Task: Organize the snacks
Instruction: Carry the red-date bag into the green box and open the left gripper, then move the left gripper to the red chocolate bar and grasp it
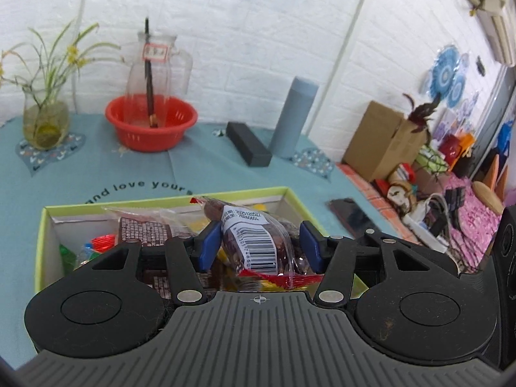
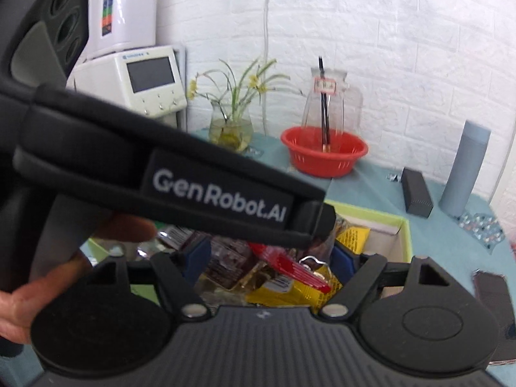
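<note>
My left gripper (image 1: 259, 246) is shut on a clear snack packet (image 1: 258, 225) with dark red contents, a barcode label and red sealed ends. It holds the packet above a green-rimmed box (image 1: 161, 198) that has several snack packets inside. In the right wrist view the left gripper's black body (image 2: 219, 190) crosses in front, with a hand (image 2: 19, 306) holding it. My right gripper (image 2: 271, 258) hangs over the same box (image 2: 371, 211) with its blue pads wide apart. A dark packet, a red strip and a yellow packet (image 2: 290, 293) show between the pads. I see no pad pressing on them.
On the teal tablecloth behind the box stand a red basket (image 1: 151, 122) with a glass jug in it, a vase of plants (image 1: 45, 122), a black box (image 1: 248, 143) and a blue-grey bottle (image 1: 293, 119). A dark phone (image 1: 351, 219) lies right of the box. Clutter lies beyond the table's right edge.
</note>
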Demonstrator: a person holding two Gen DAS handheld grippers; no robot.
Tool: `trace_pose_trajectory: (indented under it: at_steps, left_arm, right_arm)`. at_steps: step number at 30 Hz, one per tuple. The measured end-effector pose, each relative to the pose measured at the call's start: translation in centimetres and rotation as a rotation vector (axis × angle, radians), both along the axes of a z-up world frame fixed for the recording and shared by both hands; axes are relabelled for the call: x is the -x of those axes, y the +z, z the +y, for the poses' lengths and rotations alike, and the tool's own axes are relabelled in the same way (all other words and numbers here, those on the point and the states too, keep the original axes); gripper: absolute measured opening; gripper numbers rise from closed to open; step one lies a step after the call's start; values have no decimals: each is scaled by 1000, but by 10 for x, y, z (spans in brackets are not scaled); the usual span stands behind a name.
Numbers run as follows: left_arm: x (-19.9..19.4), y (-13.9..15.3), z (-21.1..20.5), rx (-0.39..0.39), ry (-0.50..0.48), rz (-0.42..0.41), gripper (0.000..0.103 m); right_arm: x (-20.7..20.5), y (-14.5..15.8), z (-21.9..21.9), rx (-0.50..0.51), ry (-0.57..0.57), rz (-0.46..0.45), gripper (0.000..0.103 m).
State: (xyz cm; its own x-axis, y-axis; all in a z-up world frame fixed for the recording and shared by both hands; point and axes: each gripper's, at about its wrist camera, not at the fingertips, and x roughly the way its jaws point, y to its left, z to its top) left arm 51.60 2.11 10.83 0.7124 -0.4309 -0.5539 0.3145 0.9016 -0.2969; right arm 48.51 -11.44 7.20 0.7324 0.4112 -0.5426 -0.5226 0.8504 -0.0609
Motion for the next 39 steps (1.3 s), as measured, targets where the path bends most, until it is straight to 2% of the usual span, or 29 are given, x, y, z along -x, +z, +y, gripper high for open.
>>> trace_pose_trajectory:
  at_steps: [2, 5, 6, 8, 10, 12, 16, 18, 21, 24, 27, 32, 34, 36, 39]
  left_arm:
    - [-10, -18, -1, -28, -3, 40, 36]
    - [-4, -30, 0, -21, -31, 9, 48]
    - [0, -28, -1, -23, -38, 6, 57]
    - [11, -18, -3, -32, -29, -18, 65]
    - [30, -3, 0, -41, -26, -81, 67]
    - [53, 9, 6, -35, -17, -133, 76]
    - [99, 13, 17, 10, -46, -156, 79]
    - [116, 4, 17, 29, -68, -125, 80]
    - [126, -23, 3, 14, -119, -41, 80]
    - [116, -51, -19, -21, -138, 73, 75]
    - [101, -66, -35, -13, -154, 153, 72]
    - [78, -75, -54, -29, -119, 182, 72]
    - [72, -81, -58, -43, -108, 203, 71]
    - [68, -87, -59, -39, -116, 226, 67]
    - [71, -89, -62, -58, -126, 197, 65]
  right_arm:
    - [-10, -14, -1, -1, 2, 39, 84]
    - [-12, -21, -6, -35, 10, 46, 92]
    - [-9, -20, -7, -34, 8, 42, 92]
    - [0, -10, -10, -30, 3, 12, 93]
    - [27, -1, -12, -32, -2, -59, 93]
    - [53, 9, -24, -55, -17, -116, 93]
    - [92, 9, -60, -118, -83, -116, 93]
    - [107, -5, -75, -145, -128, -57, 93]
    - [121, -32, -91, -167, -183, 49, 93]
    - [128, -49, -92, -158, -186, 105, 93]
    - [117, -49, -85, -118, -147, 85, 93]
    - [86, -64, -73, -18, -53, 125, 92]
    - [80, -74, -69, 18, -60, 143, 92]
    - [80, -79, -68, 10, -42, 158, 93]
    - [85, -81, -62, 38, -24, 150, 93]
